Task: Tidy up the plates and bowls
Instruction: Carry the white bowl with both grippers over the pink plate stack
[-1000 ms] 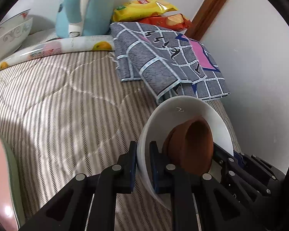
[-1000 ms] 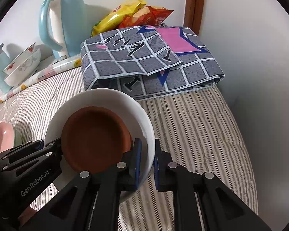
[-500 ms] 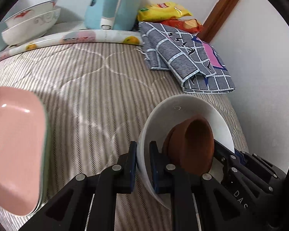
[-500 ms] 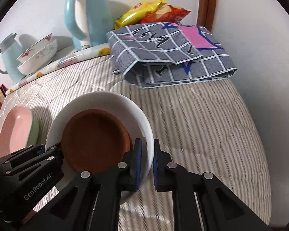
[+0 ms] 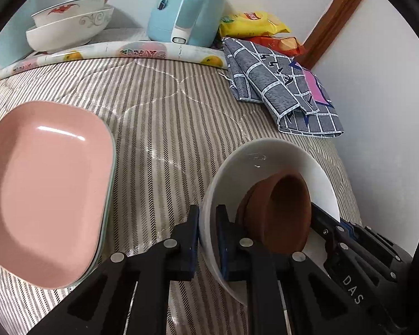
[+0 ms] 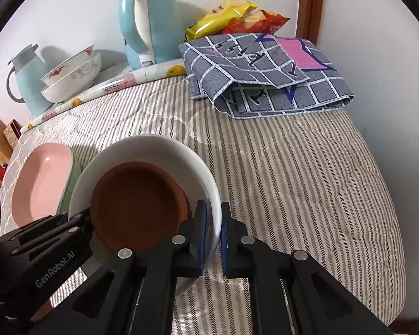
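White bowl (image 5: 268,164), brown dish (image 5: 279,212) loose inside: rim clenched by left gripper (image 5: 208,240) and right gripper (image 6: 213,234). Risk: tilt spills dish onto bed (image 6: 293,167), frame centre.

A bed (image 6: 293,173) with a striped quilt is carrying a pink dish (image 5: 47,192) on its left side, and a folded grey checked cloth (image 6: 265,78) is lying at its far right corner.

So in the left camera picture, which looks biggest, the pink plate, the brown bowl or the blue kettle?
1. pink plate
2. blue kettle
3. brown bowl
The kettle is cut off at the top and farther away, so the last two are unsure.
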